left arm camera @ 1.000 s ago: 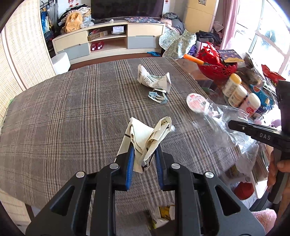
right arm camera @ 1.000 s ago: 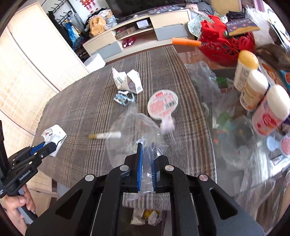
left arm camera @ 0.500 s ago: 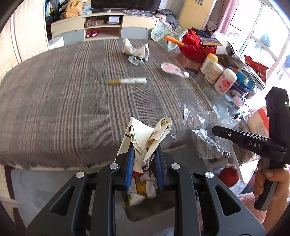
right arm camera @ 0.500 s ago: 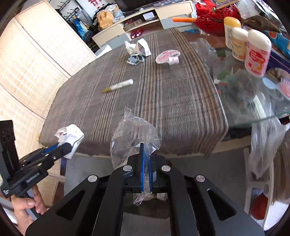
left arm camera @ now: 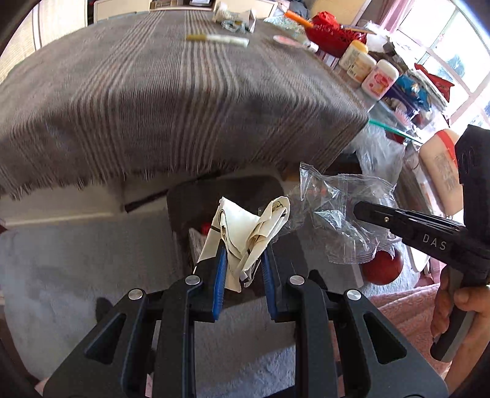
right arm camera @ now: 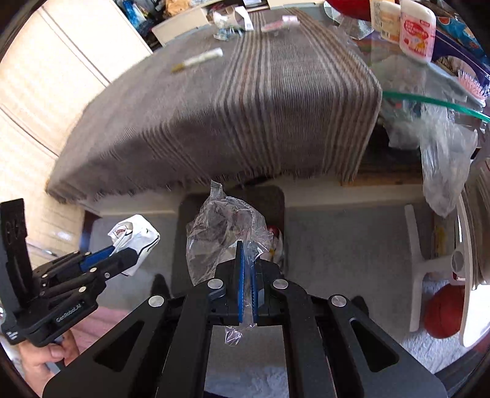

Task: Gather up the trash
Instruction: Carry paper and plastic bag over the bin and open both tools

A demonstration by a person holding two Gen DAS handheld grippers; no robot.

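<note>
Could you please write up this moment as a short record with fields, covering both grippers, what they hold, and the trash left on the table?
left gripper: shut on crumpled paper
right gripper: shut on clear plastic wrapper
below both: dark bin on the floor, trash already inside
left on striped tablecloth: white stick, folded carton, pink lid

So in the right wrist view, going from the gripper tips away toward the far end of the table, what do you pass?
Right gripper → clear plastic wrapper → dark bin on the floor → fringed edge of the striped tablecloth → white and yellow tube → crumpled paper scraps.
</note>
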